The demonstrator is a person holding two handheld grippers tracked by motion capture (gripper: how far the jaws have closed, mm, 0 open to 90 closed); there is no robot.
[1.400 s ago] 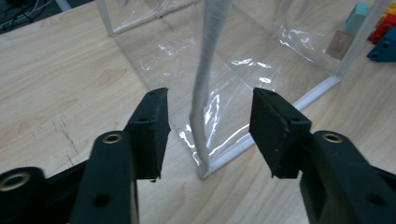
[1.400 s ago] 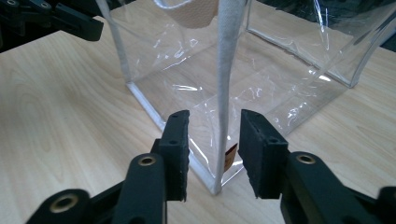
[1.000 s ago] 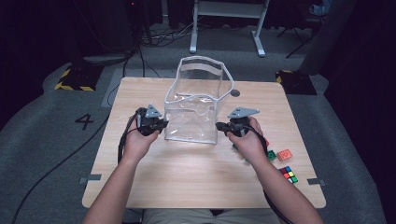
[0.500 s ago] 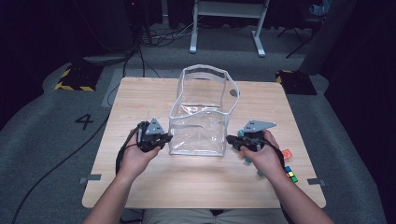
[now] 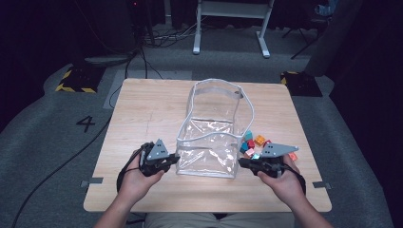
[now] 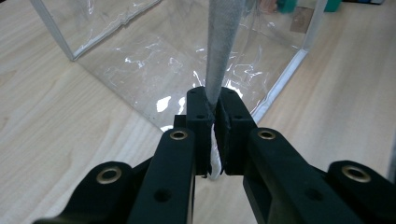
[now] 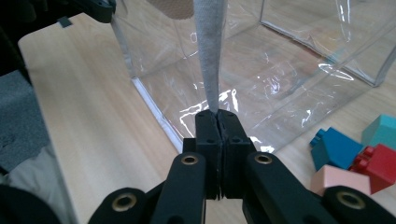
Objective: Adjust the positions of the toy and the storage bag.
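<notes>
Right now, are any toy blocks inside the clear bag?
No: the clear bag holds nothing, and the toy blocks lie on the table beside it.

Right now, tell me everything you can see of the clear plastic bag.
The clear plastic bag is a boxy, see-through pouch with pale grey-white edging, glossy and creased. It lies on the wooden table with its open mouth facing away from the person. The left gripper and right gripper each clamp its near rim. Coloured blocks lie just beside it.
</notes>
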